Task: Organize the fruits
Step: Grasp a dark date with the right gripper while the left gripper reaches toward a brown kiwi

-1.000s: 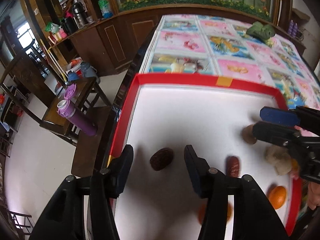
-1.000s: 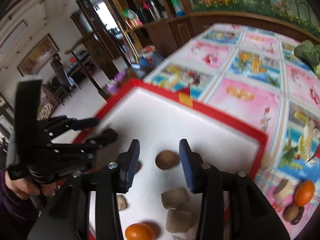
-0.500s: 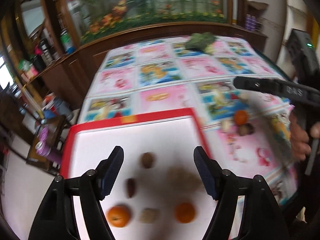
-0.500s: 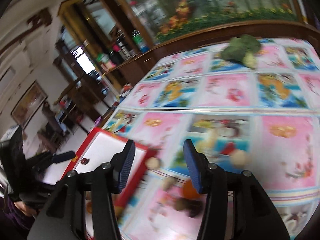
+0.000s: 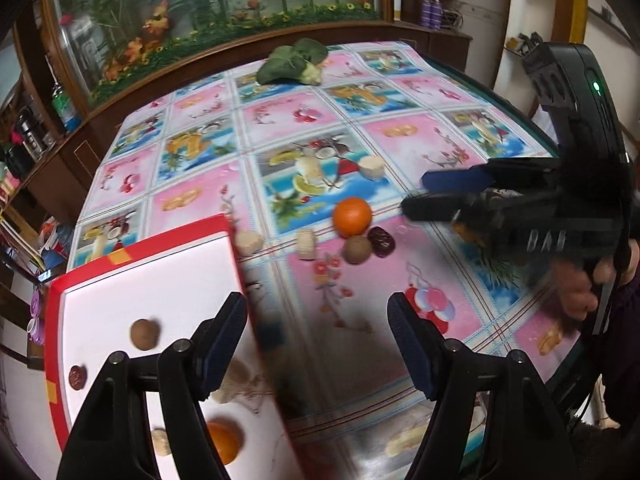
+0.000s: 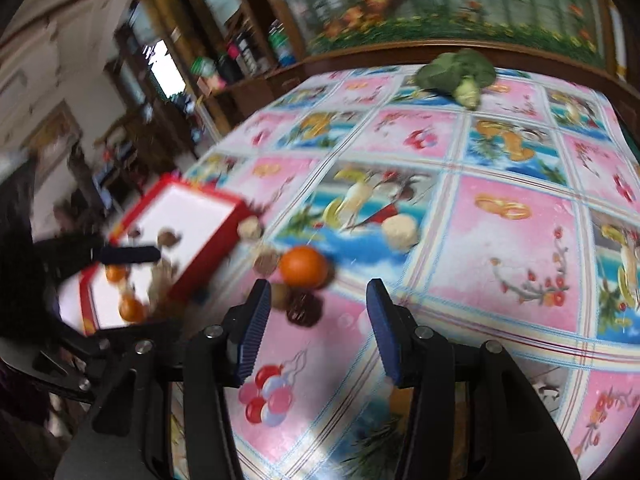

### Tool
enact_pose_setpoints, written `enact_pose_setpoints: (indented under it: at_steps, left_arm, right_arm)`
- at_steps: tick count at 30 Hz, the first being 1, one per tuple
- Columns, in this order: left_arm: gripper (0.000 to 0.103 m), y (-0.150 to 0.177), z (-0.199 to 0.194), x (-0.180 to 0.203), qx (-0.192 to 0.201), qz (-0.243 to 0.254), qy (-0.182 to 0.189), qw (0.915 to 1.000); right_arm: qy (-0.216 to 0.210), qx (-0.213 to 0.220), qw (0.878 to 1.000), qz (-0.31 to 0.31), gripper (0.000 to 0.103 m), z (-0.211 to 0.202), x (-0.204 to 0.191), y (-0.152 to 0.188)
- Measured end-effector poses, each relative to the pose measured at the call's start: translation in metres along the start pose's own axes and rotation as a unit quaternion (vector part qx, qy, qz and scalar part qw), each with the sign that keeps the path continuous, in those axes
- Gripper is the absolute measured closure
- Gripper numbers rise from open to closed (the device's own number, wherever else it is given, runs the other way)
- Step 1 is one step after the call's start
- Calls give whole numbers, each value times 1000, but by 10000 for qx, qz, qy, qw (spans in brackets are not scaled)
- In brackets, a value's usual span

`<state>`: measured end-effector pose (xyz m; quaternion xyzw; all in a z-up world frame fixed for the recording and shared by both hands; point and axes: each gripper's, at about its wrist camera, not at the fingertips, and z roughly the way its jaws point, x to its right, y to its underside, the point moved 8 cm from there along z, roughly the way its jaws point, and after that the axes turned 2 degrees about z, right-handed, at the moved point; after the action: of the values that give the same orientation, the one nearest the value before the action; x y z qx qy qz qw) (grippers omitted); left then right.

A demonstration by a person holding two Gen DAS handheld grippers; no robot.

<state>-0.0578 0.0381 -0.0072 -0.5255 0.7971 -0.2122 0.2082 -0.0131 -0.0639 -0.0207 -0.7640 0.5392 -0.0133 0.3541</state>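
Inside the red-rimmed white tray [image 5: 136,248] a brown round fruit [image 5: 144,333], a dark red date [image 5: 77,377] and an orange [image 5: 224,442] are seen. The left gripper [image 5: 316,344], spread wide and empty, is held at the tray's right edge. Right of the tray lies a loose orange mandarin [image 6: 302,265], straight ahead of the nearer right gripper [image 6: 318,328], likewise wide open and empty.

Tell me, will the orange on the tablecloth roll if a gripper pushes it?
Probably yes: the orange looks round and sits on a smooth, glossy tablecloth. The brown fruit touching it may block rolling that way. Its skin seems firm.
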Motion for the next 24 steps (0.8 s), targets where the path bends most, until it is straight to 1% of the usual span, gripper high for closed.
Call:
enact_pose_setpoints:
  at_steps: [1, 2, 4, 6, 7, 8, 12, 16, 18, 22, 23, 24]
  left_arm:
    - [30, 0, 1, 2, -12, 1, 11, 10000]
    - [30, 0, 2, 2, -22, -10, 13, 10000]
    - [30, 1, 4, 2, -45, -42, 3, 10000]
    - [30, 3, 6, 3, -68, -48, 9, 10000]
    - [30, 4, 7, 3, -83, -52, 13, 10000]
    - [30, 4, 7, 2, -96, -62, 19, 9999]
    - [30, 5, 10, 2, -104, -102, 103, 9998]
    - [30, 4, 12, 6, -122, -77, 195, 9997]
    - [30, 3, 15, 8, -155, -78, 237, 9996]
    - [31, -1, 20, 11, -185, -101, 338, 9992]
    - [32, -2, 22, 12, -202, -115, 362, 9991]
    - [37, -4, 24, 14, -213, -113, 389, 9990]
  right_arm:
    - [56, -54, 9999, -107, 60, 4, -2, 3]
    - [66, -122, 9997, -182, 61, 8, -4, 6]
    - [65, -250, 9993, -283, 67, 15, -8, 12]
    - [251, -314, 9985, -378, 68, 22, -8, 14]
    - [323, -349, 9980, -422, 71, 24, -7, 16]
    - [354, -386, 9976, -445, 73, 26, -8, 17]
    - [396, -442, 9972, -451, 73, 33, -10, 18]
    - [503, -438, 9957, -637, 74, 38, -15, 18]
    - [515, -416, 9962, -574, 77, 39, -13, 17]
    - [557, -369, 9972, -326, 78, 35, -2, 13]
    - [524, -340, 9979, -165, 78, 32, 4, 10]
    - [515, -270, 9983, 15, 78, 27, 11, 6]
